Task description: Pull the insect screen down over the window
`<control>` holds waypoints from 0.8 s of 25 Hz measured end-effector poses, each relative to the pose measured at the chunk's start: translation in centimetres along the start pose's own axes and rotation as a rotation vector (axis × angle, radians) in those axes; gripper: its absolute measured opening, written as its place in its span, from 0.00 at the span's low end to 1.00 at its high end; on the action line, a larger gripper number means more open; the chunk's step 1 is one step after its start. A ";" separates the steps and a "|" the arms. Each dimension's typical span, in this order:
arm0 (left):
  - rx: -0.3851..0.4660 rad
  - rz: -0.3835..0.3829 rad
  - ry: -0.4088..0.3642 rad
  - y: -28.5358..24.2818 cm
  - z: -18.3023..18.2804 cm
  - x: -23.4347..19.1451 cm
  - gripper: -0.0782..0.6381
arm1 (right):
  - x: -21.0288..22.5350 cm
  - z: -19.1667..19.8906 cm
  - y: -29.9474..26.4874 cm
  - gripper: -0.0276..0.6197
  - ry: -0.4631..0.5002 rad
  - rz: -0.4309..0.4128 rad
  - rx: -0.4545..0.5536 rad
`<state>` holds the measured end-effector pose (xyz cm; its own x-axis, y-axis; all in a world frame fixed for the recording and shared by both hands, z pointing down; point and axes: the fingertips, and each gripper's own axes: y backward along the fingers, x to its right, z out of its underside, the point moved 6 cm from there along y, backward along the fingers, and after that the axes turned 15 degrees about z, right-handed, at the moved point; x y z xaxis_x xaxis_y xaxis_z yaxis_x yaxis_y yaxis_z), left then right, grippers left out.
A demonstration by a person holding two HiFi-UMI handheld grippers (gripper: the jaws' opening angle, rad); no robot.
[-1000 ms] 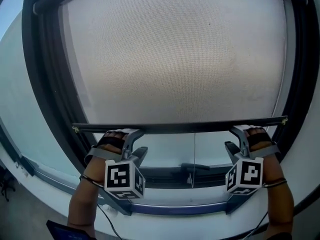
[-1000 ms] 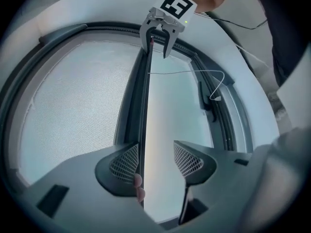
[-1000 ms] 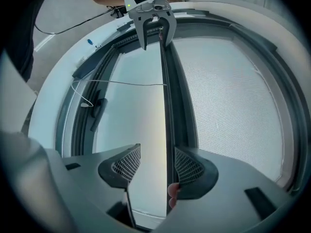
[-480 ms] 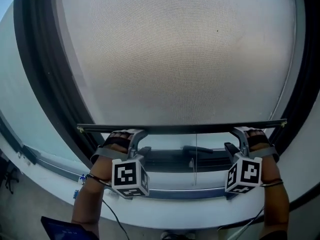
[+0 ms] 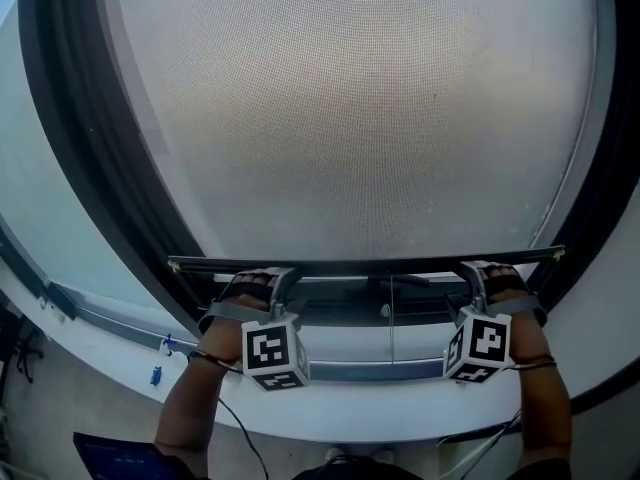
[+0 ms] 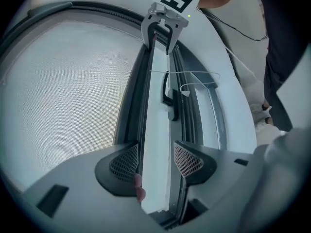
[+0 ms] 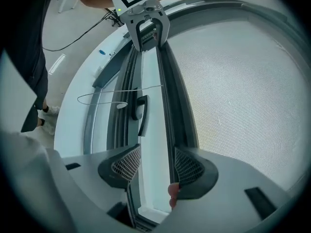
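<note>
The grey mesh insect screen [image 5: 350, 118] fills most of the window. Its dark bottom bar [image 5: 370, 265] runs level just above the lower frame. My left gripper [image 5: 268, 283] hooks over the bar near its left end, my right gripper [image 5: 476, 276] near its right end. In the left gripper view the bar [image 6: 146, 106] lies against the left pad of my left gripper [image 6: 155, 152], with bare pane showing between the jaws. In the right gripper view the bar [image 7: 167, 96] lies along the right pad of my right gripper [image 7: 156, 154] the same way. Both stand open. A fingertip shows beside each bar-side pad.
A dark window handle [image 5: 385, 311] and a thin white cord [image 5: 391, 323] sit in the narrow gap under the bar. The black window frame [image 5: 90, 148] curves round the screen. Below lies the white sill [image 5: 350, 413]. A cable [image 7: 73, 38] trails on the floor.
Both grippers and the bar have come down together. The mesh covers more of the window, and the strip of bare pane under the bar has shrunk.
</note>
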<state>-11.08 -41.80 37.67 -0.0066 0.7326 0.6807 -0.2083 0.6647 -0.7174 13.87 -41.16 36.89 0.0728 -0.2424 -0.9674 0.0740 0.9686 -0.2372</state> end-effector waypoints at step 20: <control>0.067 0.090 0.053 -1.4 0.5 2.2 0.43 | -3.1 0.1 0.0 0.39 0.002 -0.063 -0.038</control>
<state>-11.28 -41.23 40.22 0.0231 0.7965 0.6041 -0.2742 0.5862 -0.7624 13.70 -40.45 39.88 0.0677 -0.3033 -0.9505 0.0409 0.9527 -0.3010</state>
